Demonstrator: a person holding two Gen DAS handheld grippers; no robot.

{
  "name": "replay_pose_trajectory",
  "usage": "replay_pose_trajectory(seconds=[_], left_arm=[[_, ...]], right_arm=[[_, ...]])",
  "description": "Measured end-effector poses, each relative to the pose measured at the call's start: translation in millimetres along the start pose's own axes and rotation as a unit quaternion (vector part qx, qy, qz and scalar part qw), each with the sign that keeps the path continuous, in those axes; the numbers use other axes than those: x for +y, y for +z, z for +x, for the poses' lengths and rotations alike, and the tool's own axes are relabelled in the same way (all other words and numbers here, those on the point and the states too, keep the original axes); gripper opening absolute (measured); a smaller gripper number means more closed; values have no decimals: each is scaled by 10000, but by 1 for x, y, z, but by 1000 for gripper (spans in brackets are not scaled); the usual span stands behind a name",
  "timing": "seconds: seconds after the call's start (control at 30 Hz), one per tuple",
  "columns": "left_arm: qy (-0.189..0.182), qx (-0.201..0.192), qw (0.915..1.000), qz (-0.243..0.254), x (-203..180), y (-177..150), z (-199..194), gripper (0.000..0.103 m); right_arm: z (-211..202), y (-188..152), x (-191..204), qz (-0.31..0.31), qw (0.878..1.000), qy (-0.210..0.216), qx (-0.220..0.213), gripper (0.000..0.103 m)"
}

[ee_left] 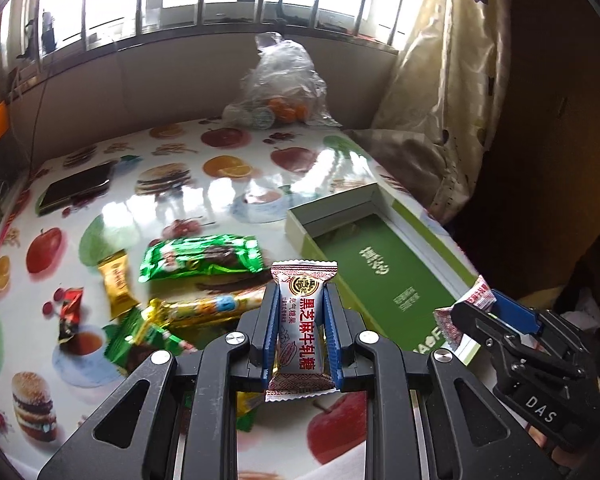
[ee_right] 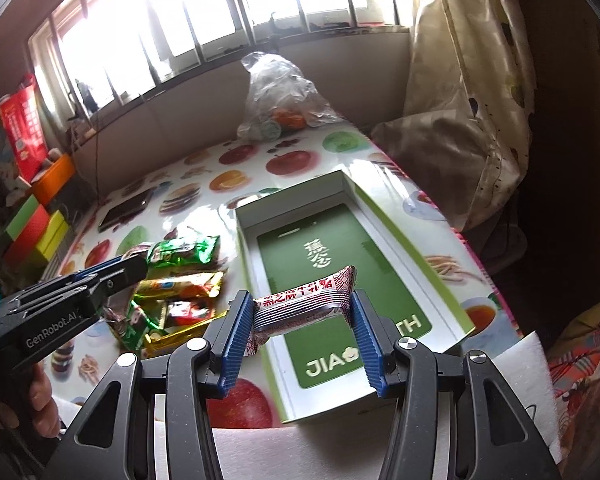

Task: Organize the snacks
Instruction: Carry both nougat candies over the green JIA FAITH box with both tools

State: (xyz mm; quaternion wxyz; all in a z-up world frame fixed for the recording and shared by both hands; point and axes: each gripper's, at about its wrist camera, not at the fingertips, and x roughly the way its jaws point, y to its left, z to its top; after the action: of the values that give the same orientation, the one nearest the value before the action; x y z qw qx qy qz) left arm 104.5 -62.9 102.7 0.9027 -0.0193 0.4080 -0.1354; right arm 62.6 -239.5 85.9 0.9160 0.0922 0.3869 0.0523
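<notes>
My left gripper (ee_left: 302,296) is shut on a white and red nougat candy (ee_left: 302,320) held upright, above the near edge of a snack pile. In that pile lie a green packet (ee_left: 204,256), a gold candy (ee_left: 118,284), a yellow bar (ee_left: 204,306) and a red candy (ee_left: 70,312). My right gripper (ee_right: 300,300) is shut on a second nougat candy (ee_right: 304,304) held crosswise. It hovers over the near half of an open green box (ee_right: 400,232) with nothing in it. The box (ee_left: 296,224) lies right of the pile (ee_right: 172,292). Each gripper shows in the other's view: right (ee_left: 476,312), left (ee_right: 128,268).
A fruit-print tablecloth covers the table. A dark phone (ee_left: 76,188) lies at the far left. A clear plastic bag (ee_left: 280,88) with oranges stands at the back. A curtain (ee_right: 480,100) hangs to the right, coloured boxes (ee_right: 32,228) stack at the left, and white foam (ee_right: 520,364) lies near.
</notes>
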Motion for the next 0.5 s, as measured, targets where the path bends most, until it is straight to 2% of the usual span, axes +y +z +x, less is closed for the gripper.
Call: replay_pose_trajectory(seconds=[0.5], left_arm=[[-353, 345, 9986, 190, -43, 15, 53, 22]], right_arm=[[32, 0, -37, 46, 9989, -363, 304, 49]])
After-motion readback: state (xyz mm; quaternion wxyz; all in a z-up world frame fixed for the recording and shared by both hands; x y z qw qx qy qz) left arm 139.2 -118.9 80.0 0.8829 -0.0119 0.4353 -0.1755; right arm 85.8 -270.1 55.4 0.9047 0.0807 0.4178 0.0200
